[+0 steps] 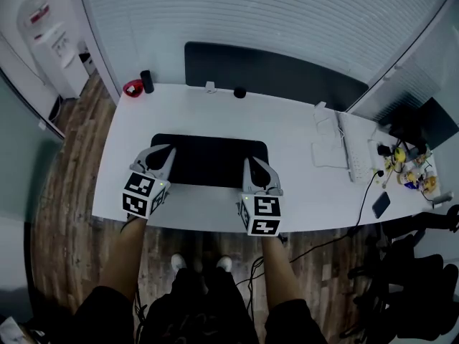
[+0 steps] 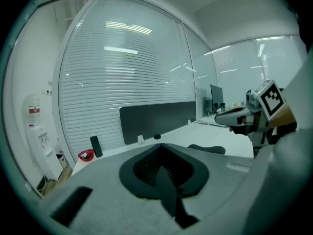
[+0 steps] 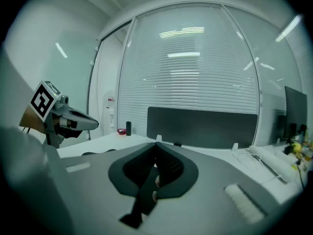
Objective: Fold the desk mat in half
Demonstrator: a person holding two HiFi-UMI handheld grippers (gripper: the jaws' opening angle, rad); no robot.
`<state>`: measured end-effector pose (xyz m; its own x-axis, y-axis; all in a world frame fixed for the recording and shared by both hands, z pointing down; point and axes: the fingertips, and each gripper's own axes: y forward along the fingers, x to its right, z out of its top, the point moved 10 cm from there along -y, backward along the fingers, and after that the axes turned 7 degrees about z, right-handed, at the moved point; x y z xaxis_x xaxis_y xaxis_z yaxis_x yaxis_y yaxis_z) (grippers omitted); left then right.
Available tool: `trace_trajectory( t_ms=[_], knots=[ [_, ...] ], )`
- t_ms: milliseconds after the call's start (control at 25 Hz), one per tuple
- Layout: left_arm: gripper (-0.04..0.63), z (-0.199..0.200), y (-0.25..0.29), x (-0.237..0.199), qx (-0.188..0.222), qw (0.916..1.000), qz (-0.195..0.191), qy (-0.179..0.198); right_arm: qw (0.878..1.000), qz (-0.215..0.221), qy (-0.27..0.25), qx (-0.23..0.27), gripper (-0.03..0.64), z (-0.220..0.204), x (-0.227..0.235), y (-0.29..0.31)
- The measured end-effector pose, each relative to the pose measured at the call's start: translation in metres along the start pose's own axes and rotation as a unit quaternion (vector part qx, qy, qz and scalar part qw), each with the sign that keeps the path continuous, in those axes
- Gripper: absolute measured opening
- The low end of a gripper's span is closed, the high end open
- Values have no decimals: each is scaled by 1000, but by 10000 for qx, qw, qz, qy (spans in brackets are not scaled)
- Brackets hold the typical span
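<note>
a black desk mat (image 1: 211, 160) lies on the white tabletop (image 1: 294, 124), close to the near edge and about midway between the left and right edges. the left gripper (image 1: 163, 153) has its jaws closed on the mat's left end; the left gripper view shows a thin black sheet pinched between them. the right gripper (image 1: 255, 165) has its jaws closed the same way on the mat's right end. a red bowl (image 1: 133, 88) and a black cylinder (image 1: 147, 81) stand at the far left corner. a white keyboard (image 1: 353, 149) lies toward the right edge.
</note>
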<state>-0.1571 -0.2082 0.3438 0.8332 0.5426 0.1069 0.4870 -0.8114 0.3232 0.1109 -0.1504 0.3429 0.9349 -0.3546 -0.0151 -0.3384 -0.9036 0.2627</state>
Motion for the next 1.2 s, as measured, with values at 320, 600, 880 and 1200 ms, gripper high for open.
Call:
trace_trajectory(
  t_ms=[320, 600, 880, 1200],
  knots=[
    [-3, 17, -63, 11, 471, 9988, 116, 82, 9994, -52, -11, 331, 8, 16, -40, -48],
    [-2, 24, -96, 15, 649, 9978, 76, 62, 9988, -210, 5, 442, 8, 22, -59, -75],
    [-2, 21, -128, 27, 771, 9970, 65, -68, 9981, -384, 77, 478, 8, 19, -66, -106],
    [0, 18, -149, 36, 859, 9961, 173, -131, 9966, -350, 299, 682, 8, 17, -71, -134]
  ],
)
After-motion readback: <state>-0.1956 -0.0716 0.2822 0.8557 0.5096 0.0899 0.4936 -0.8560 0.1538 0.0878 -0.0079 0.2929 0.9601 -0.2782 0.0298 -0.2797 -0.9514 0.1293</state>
